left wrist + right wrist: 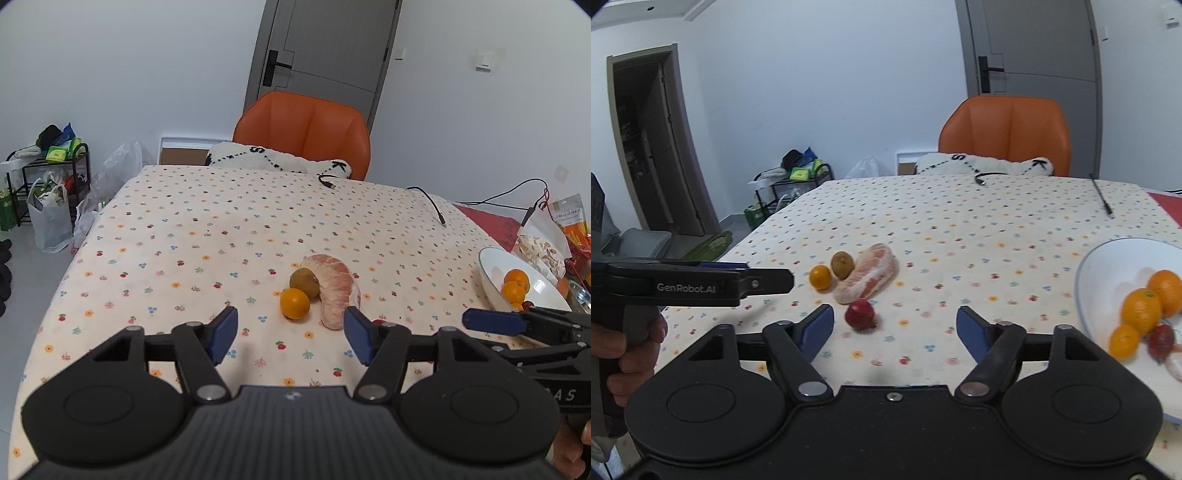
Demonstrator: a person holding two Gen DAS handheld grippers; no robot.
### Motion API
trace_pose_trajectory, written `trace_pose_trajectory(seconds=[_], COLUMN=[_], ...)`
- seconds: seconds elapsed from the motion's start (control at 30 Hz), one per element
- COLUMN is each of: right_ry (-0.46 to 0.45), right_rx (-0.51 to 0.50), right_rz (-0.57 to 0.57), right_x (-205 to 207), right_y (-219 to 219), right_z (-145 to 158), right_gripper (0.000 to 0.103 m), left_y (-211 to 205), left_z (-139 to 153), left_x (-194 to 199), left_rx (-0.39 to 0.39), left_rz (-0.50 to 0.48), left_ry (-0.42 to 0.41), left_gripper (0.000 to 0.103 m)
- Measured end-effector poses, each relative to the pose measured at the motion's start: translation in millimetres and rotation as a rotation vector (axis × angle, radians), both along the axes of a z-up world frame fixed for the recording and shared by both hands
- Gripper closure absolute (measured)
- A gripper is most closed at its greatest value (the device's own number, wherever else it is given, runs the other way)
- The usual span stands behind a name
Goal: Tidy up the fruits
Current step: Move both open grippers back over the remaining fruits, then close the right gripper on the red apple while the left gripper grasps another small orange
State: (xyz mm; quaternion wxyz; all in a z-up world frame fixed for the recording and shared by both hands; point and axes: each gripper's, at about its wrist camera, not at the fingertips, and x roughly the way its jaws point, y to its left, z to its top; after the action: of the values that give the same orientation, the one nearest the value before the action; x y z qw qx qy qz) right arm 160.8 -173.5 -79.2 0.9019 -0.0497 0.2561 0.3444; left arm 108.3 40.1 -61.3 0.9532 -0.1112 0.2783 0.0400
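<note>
A small orange (294, 303), a brown kiwi (304, 283) and a peeled pomelo wedge (337, 291) lie together mid-table. My left gripper (291, 334) is open and empty just in front of them. In the right wrist view the same orange (820, 277), kiwi (842, 264) and pomelo wedge (868, 272) lie ahead, with a red strawberry (861, 314) nearer. My right gripper (894, 330) is open and empty, the strawberry just ahead of its left finger. A white bowl (1108, 258) at the right holds three oranges (1142, 310) and a strawberry (1161, 339).
The table wears a flower-print cloth (221, 236). An orange chair (306, 129) with a white cushion stands at the far edge. Black cables (432, 206) lie at the back right. Snack bags (569, 218) sit beyond the bowl (491, 258). The left gripper's side shows in the right view (701, 284).
</note>
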Motion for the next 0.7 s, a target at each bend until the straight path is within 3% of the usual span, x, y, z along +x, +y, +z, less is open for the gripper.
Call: trace_pose_trajectory(seconds=[0.13,0.33,0.7], right_ry=[0.025,0.046,0.086], right_rx=[0.004,0.001,-0.008], right_rz=[0.017,0.038,0.054], right_x=[4.0,10.0,21.2], right_y=[8.0,19.0,28.3], right_z=[-3.3,-7.3,-16.5], right_gripper=[0.044,0.05,0.058], left_y=[0.9,0.7,-0.9], left_z=[-1.2,-3.2,-13.0], left_x=[3.3,11.8,28.8], left_rx=[-0.002,-0.005,-0.007], left_rz=[-0.005,-0.014,-0.03], left_ry=[-0.005,-0.006,0.008], left_gripper=[0.049,0.058,0.064])
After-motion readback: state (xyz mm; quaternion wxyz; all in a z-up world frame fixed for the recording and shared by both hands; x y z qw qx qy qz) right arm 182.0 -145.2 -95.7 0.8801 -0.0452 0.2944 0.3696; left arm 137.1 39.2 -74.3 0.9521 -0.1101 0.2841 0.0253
